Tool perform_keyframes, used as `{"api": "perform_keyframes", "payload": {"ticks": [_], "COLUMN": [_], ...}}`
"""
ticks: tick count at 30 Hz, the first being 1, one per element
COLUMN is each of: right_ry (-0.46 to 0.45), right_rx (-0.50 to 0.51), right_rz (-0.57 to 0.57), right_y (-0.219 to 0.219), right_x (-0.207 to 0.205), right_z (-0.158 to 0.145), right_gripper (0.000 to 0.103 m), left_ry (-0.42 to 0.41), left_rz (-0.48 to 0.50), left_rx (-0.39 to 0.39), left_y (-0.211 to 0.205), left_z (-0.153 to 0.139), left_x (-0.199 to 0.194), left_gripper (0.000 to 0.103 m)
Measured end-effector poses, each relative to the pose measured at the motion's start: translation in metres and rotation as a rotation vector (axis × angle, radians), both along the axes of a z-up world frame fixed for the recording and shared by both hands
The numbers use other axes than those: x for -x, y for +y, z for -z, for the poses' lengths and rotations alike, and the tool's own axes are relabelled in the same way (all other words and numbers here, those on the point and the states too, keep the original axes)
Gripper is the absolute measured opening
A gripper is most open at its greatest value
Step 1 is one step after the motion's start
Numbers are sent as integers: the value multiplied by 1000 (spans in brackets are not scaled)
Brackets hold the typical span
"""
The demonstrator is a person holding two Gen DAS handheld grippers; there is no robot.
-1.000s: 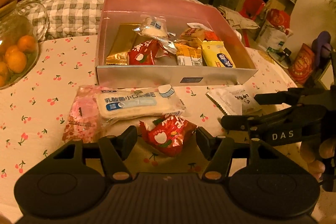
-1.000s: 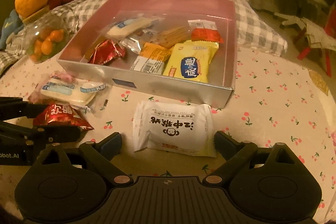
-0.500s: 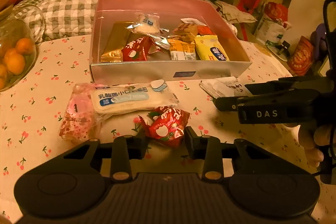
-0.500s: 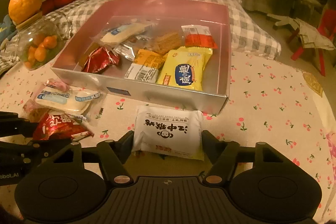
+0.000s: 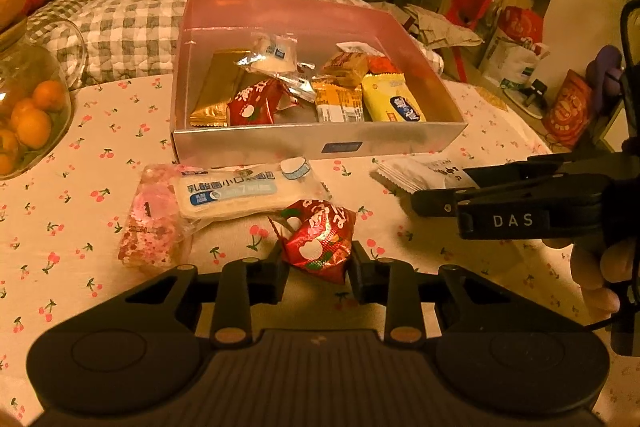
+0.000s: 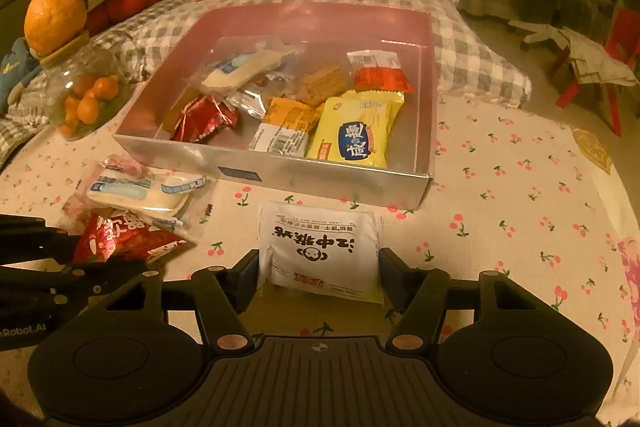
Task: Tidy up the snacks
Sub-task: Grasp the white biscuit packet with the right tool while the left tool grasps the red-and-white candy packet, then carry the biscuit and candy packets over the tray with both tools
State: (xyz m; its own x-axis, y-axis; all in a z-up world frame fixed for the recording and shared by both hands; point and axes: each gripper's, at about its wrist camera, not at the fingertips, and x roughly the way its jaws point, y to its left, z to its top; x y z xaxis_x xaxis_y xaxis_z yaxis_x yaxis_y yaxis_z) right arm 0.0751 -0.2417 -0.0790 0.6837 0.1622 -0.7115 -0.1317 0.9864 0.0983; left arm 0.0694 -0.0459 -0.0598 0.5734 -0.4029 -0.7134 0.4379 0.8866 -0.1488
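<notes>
Four snacks lie loose on the cherry-print cloth (image 6: 520, 187), all in front of the box: one red foil snack (image 5: 318, 241), one white packet (image 6: 320, 247), one long white-and-blue bread pack (image 5: 240, 193), one pink speckled pack (image 5: 152, 223) partly under the bread pack.

My left gripper (image 5: 316, 269) has just been closing; both pads press the sides of the red foil snack, which sits puffed between them. My right gripper (image 6: 318, 273) has also just been closing and now clamps the white packet by its two side edges. That packet's long axis runs away from me toward the box, print upside down from my side. The bread pack lies crosswise, parallel to the box's front wall.

One silver box (image 6: 320, 183), pink inside, holds about eight snacks: gold bar, red foil, yellow packet (image 6: 356, 131), orange packet, others heaped.

One glass jar (image 6: 80, 95) of small oranges at left, a bigger orange fruit on its lid.
</notes>
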Motion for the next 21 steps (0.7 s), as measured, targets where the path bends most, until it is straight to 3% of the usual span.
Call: {"api": "perform_keyframes", "payload": {"ticks": [15,21], "right_ry": [-41,-84], "right_rx": [-56,-98], "right_rz": [-1,55], "right_y": [1,-5], "right_x": [16,10], "right_z": [-29,-42], "right_gripper": [62,62], "left_ry": [-40,-63], "left_rz": [-26,-27], "left_rx": [75,78], "left_y": [3,-3], "left_z": [-26,-30], "left_x": [5,3], "left_gripper": [28,28]}}
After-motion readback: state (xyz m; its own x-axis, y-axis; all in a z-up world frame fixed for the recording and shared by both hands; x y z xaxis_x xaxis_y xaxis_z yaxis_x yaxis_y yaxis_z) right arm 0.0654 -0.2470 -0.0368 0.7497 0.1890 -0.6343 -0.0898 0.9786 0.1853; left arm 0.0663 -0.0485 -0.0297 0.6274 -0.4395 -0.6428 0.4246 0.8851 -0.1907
